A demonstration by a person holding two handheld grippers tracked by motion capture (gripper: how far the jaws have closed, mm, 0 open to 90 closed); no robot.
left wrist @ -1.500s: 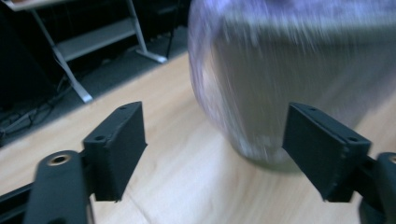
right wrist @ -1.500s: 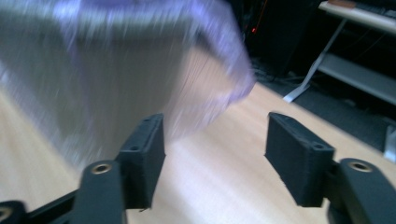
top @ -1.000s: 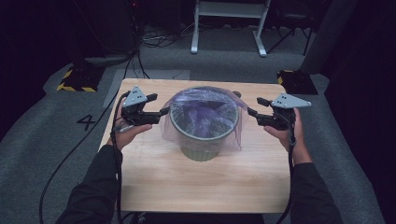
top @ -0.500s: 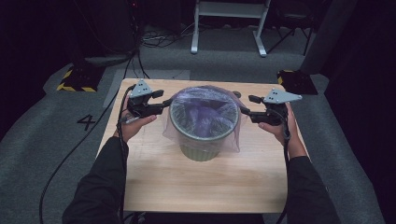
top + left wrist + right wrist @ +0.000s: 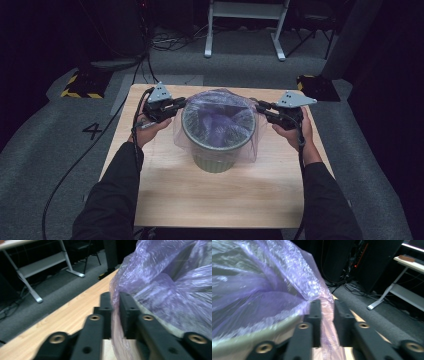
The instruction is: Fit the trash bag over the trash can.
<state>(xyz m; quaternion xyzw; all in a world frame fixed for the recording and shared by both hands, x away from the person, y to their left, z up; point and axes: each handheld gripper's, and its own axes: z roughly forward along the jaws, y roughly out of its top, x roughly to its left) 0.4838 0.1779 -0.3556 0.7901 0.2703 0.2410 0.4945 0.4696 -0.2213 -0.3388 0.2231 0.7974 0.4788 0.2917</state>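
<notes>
A green bin [image 5: 216, 150] stands mid-surface [image 5: 210, 200], lined with a purple bag [image 5: 217, 117] draped over its rim. The left hand-held gripper [image 5: 179, 104] and right hand-held gripper [image 5: 261, 106], jaws just closed, each pinch the bag's film at opposite sides of the rim, film caught between the jaws in both gripper views.

Grey carpet floor [image 5: 60, 165], white table frame [image 5: 245, 30], dark room.

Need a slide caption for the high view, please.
Both grippers, left and right, pinch the purple bag lining the green bin.
</notes>
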